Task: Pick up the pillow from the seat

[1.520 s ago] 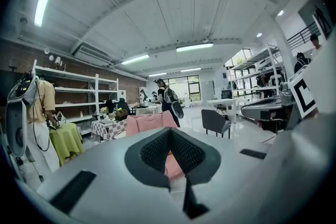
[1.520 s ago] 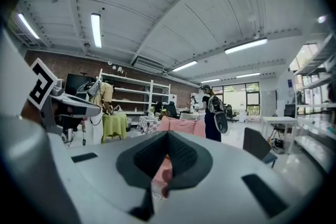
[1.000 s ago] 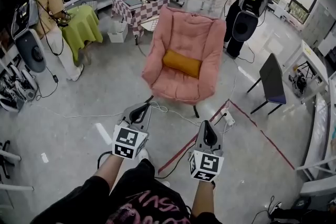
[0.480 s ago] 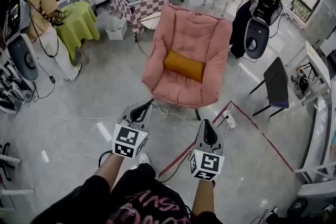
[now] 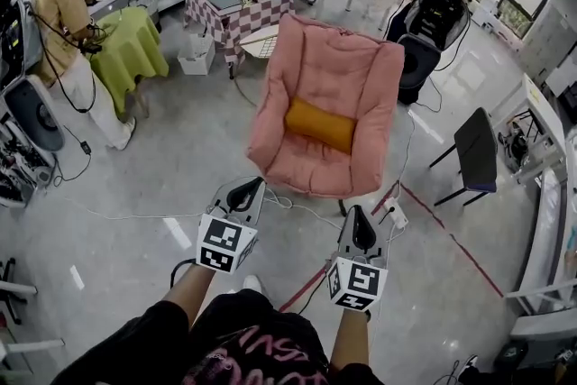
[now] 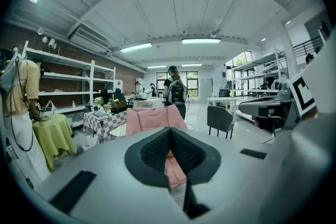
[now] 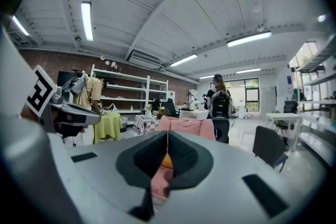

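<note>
Ahead, at 12 o'clock, the orange pillow [image 5: 318,124] lies on the seat of the pink chair [image 5: 335,63], well apart from both grippers. Your left gripper [image 5: 249,186] and right gripper [image 5: 359,213] are both closed and empty. White cables [image 5: 290,204] and a power strip [image 5: 394,214] lie on the floor between you and the chair. A dark chair [image 5: 475,153] stands at 2 o'clock, and a green-draped table [image 5: 131,50] at 10 o'clock.

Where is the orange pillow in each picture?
Head view: the orange pillow is above the middle, on the pink chair.
Left gripper view: a thin sliver of the orange pillow shows just below the middle.
Right gripper view: a small patch of the orange pillow shows just below the middle.
Shared landmark: the pink chair under it.
</note>
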The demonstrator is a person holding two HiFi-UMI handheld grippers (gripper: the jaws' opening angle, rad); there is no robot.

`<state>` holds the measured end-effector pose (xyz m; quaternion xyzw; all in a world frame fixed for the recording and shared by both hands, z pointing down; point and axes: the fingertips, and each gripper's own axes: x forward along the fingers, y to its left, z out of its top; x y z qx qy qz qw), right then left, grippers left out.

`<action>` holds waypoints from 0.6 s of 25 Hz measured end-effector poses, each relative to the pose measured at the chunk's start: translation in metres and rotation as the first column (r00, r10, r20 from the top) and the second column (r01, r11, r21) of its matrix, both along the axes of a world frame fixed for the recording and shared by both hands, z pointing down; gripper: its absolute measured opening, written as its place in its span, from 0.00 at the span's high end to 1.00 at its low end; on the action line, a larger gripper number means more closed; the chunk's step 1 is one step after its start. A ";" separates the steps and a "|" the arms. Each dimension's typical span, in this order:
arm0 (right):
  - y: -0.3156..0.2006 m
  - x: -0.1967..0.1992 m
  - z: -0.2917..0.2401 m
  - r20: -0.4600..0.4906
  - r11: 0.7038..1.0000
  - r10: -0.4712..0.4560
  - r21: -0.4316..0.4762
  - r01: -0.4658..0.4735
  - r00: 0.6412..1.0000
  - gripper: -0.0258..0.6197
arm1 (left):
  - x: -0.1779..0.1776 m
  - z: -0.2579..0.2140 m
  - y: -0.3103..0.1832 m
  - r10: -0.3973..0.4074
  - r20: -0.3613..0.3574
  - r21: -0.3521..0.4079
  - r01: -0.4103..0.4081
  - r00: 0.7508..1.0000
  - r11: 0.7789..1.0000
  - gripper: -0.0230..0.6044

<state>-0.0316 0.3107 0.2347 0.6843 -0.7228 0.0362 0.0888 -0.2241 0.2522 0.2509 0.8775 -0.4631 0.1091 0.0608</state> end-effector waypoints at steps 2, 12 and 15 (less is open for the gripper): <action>-0.009 -0.007 -0.004 -0.005 1.000 0.007 0.008 -0.007 1.000 0.93 | -0.006 -0.004 -0.011 0.006 -0.006 0.007 -0.006 1.000 1.000 0.95; -0.015 -0.013 -0.011 -0.018 0.998 0.059 0.009 -0.058 0.998 0.93 | -0.015 -0.009 -0.025 0.050 -0.024 0.008 -0.049 0.998 0.999 0.95; -0.016 -0.013 -0.010 -0.021 0.998 0.066 0.015 -0.066 0.998 0.93 | -0.015 -0.007 -0.028 0.060 -0.021 0.018 -0.059 0.998 0.998 0.95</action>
